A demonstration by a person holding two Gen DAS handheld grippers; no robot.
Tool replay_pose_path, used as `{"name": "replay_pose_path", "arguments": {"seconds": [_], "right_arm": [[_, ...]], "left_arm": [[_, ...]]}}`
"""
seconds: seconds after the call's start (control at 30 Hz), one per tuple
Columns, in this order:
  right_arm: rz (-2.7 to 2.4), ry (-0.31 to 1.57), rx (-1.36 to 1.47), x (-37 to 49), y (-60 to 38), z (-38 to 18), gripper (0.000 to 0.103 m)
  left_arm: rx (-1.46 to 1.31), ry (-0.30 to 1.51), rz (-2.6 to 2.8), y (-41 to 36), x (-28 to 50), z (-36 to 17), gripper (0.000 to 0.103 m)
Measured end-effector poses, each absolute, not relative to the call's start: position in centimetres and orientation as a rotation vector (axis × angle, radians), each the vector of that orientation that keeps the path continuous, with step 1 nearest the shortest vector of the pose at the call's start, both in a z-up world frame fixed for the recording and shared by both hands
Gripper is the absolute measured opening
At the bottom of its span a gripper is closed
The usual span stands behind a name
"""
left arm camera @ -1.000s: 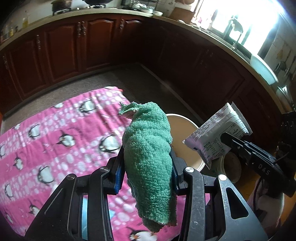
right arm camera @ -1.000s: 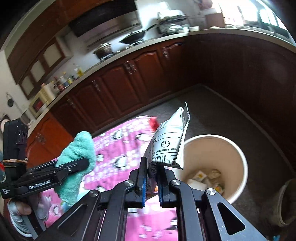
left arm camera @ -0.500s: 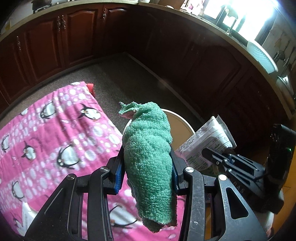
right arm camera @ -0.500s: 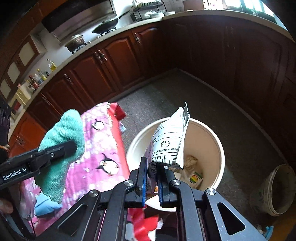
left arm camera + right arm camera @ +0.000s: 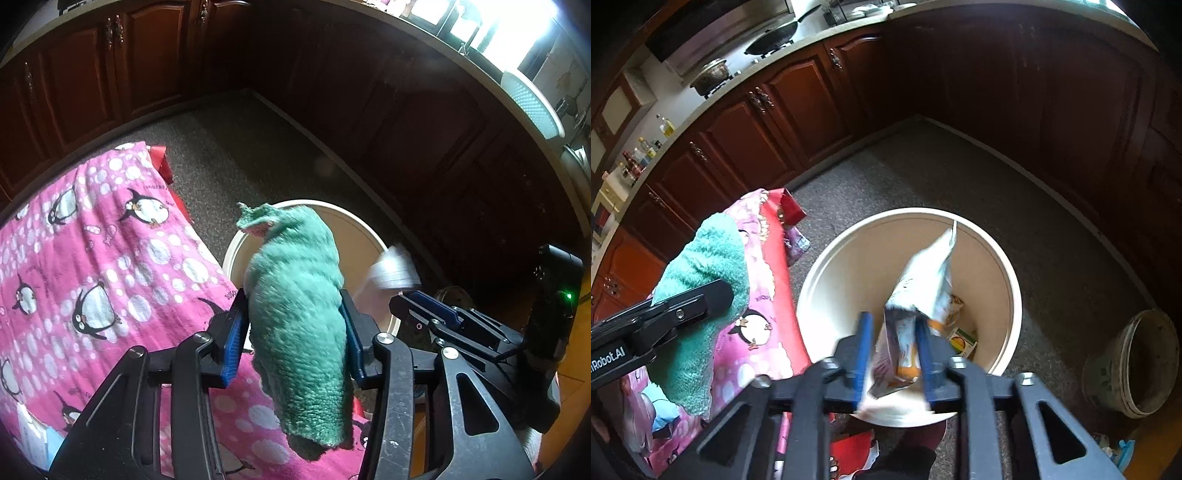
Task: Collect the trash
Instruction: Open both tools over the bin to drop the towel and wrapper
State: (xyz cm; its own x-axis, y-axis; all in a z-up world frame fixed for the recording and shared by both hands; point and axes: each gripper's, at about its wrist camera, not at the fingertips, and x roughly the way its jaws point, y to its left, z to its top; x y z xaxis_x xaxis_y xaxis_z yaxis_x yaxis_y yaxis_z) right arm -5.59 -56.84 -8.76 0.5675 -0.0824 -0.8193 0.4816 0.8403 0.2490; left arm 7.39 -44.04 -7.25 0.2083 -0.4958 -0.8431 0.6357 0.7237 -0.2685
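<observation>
snack wrapper [image 5: 925, 280], pinched in my right claw [image 5: 892, 354] a moment ago, now slips between its opening jaws into the cream bin [image 5: 1004, 266] at frame centre; my left claw [image 5: 291, 332], also opening, holds the green towel [image 5: 299, 314].

Penguin-print pink cloth [image 5: 110, 266], dark wooden cabinets [image 5: 783, 122]

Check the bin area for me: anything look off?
Left gripper, jaws opening, has a green towel between them over the bin, odd for trash. The wrapper is dropping from the opening right gripper.
</observation>
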Motion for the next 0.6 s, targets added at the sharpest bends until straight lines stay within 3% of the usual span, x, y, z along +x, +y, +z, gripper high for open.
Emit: {"name": "replay_pose_path", "arguments": {"seconds": [0.13,0.6], "right_arm": [[-0.35,0.915,0.518,-6.2,-57.0,-9.0,0.03],[-0.297,0.862,0.515,-6.2,-53.6,-6.7,0.037]], "left_arm": [[0.144,1.107,-0.786,-43.7,7.3,-7.2,0.055],[0.162,1.052,-0.746,-39.0,6.4,-4.2,0.056]]}}
